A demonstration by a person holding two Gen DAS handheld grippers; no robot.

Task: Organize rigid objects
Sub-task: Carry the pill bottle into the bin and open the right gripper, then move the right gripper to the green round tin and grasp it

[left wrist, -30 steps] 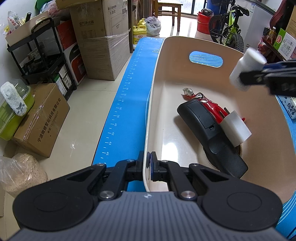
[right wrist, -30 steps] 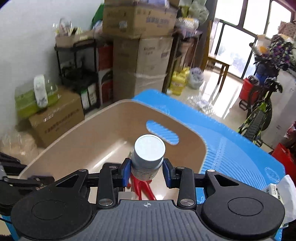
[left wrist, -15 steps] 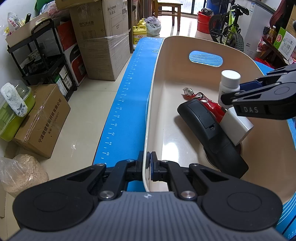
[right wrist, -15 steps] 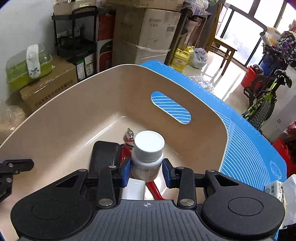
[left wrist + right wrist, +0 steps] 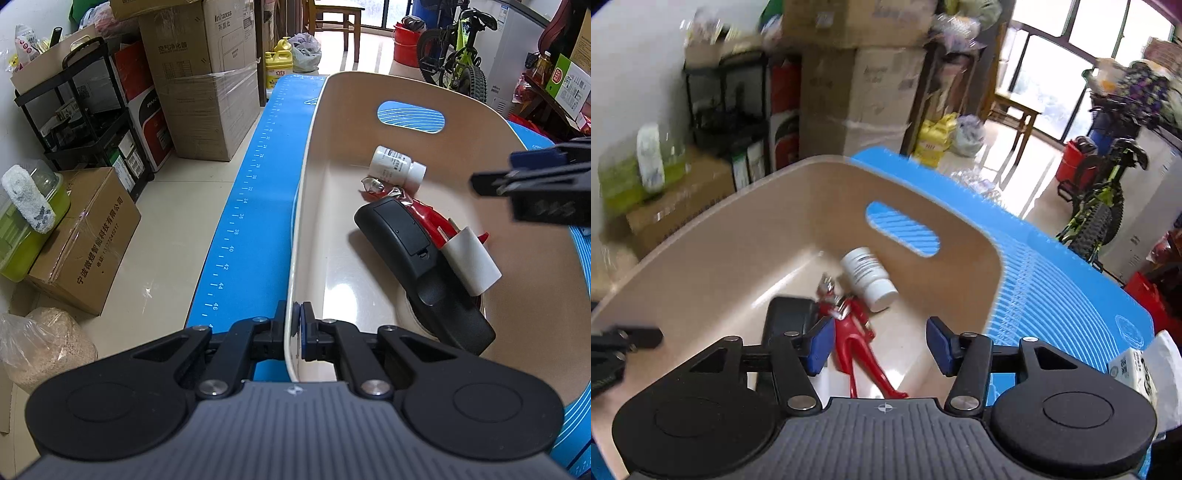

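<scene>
A: Bin (image 5: 306,206)?
B: Smooth beige plastic, glossy on the floor, with glare there.
A: Bottle (image 5: 396,168)?
B: White plastic, matt, paper-looking label around the body.
A: Figure (image 5: 855,332)?
B: Shiny red plastic, silver on the head.
A: Remote (image 5: 413,258)?
B: Matt black plastic, faint sheen on the edges.
A: Mat (image 5: 251,206)?
B: Blue, smooth, matt, printed white marks.
A: Boxes (image 5: 207,85)?
B: Brown cardboard, partly under glossy clear wrap.
A: Left gripper (image 5: 294,328)?
B: Black matt plastic, bright metal screws, ribbed grey housing. Same look on the right gripper (image 5: 877,345), with blue pads (image 5: 940,347).
</scene>
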